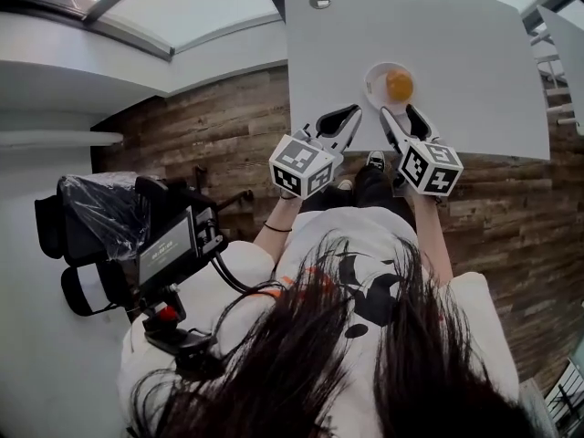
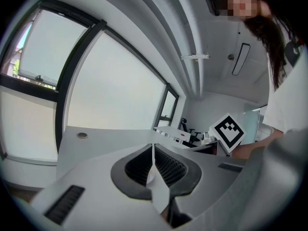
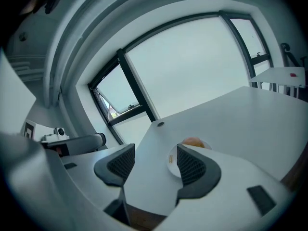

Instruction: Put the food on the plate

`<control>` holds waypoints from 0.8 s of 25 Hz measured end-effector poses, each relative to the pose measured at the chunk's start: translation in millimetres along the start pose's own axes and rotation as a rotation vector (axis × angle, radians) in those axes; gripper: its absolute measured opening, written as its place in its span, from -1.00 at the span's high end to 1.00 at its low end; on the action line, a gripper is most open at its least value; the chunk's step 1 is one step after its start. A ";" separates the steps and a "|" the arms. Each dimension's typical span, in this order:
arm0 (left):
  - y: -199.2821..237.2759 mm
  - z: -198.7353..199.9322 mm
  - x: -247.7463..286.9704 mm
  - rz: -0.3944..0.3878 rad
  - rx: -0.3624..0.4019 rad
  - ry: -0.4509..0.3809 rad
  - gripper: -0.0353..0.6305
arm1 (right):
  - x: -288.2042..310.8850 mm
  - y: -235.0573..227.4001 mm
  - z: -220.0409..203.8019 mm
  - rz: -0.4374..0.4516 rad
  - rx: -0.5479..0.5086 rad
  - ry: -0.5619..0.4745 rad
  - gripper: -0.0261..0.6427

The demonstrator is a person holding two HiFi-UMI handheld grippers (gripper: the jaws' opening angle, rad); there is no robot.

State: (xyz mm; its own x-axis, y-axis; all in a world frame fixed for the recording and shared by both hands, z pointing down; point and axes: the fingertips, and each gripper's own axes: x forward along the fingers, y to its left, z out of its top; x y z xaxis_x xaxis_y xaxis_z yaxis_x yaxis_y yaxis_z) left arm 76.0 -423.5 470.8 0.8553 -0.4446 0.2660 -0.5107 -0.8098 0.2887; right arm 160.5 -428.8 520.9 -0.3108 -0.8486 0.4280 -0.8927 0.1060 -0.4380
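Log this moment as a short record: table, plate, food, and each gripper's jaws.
table: white table, round grommet near a far corner
plate: white plate, close to the table's near edge
food: round orange piece, lying on the plate
left gripper: jaws together, nothing seen held, left of the plate
right gripper: jaws apart, nothing between them, by the plate's near side
task state: food is on the plate

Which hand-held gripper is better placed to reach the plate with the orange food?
Probably the right hand-held gripper: its jaws stand apart and empty, with the plate and food just ahead. The left hand-held gripper has its jaws together, and its view shows no plate.
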 end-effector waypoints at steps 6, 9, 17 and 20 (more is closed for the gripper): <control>-23.5 -18.5 -6.2 -0.061 -0.014 0.023 0.88 | -27.9 17.7 -19.3 0.002 0.036 -0.002 0.22; -29.5 -23.0 -5.3 -0.079 -0.023 0.029 0.88 | -35.4 23.2 -23.3 0.008 0.047 0.007 0.22; -93.1 -40.4 -57.3 -0.099 -0.002 -0.018 0.88 | -109.5 59.1 -62.7 0.021 0.039 -0.031 0.22; -108.5 -42.2 -62.9 -0.104 -0.004 -0.027 0.88 | -127.5 61.4 -71.3 0.026 0.050 -0.035 0.22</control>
State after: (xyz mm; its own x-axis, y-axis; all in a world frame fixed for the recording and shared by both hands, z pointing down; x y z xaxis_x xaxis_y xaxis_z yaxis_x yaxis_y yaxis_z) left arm 73.9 -291.5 461.5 0.9057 -0.3684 0.2098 -0.4195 -0.8505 0.3173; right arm 122.0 -277.2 495.8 -0.3215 -0.8638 0.3880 -0.8667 0.1034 -0.4881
